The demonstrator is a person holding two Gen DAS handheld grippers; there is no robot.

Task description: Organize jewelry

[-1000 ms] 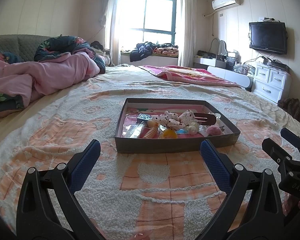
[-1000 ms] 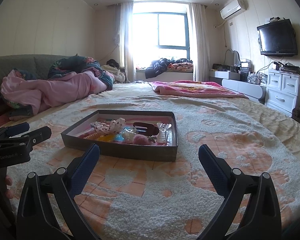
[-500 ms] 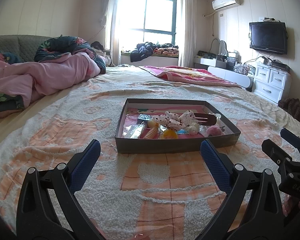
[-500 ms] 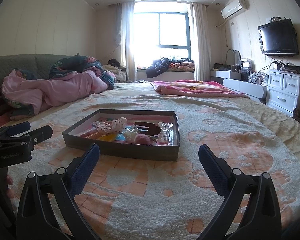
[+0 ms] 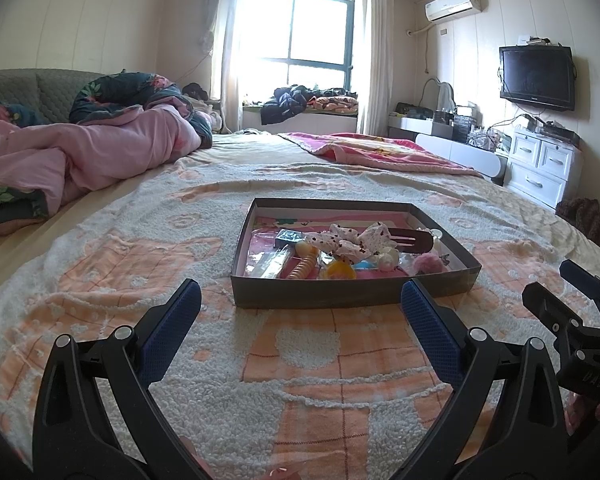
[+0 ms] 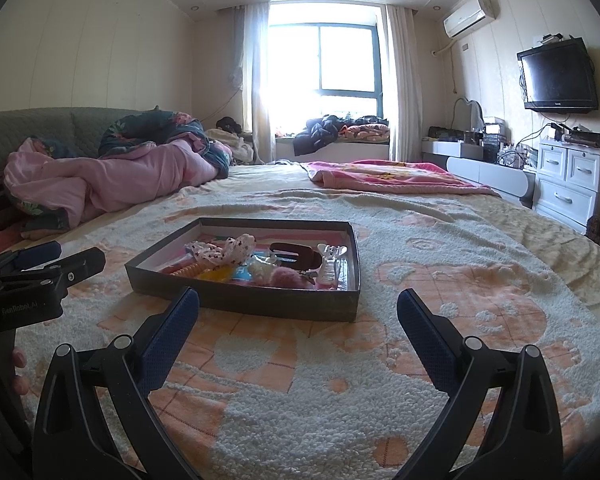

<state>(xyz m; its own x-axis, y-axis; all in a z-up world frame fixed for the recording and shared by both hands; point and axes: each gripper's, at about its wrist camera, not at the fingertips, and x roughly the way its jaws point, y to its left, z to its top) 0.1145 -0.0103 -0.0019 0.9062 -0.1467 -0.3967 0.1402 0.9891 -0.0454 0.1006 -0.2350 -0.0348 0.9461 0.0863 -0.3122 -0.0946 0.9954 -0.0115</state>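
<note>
1. Resting on the bedspread, the shallow dark tray holds the mixed hair accessories: a spotted scrunchie, a brown clip, an orange coil tie.
2. Left gripper: jaws spread wide, holding nothing, just short of the tray's near wall.
3. Right gripper: jaws spread wide, likewise holding nothing, near the tray's right corner.
4. A pink quilt lies well apart, toward the headboard.

"GenRobot.AI" on left gripper
</note>
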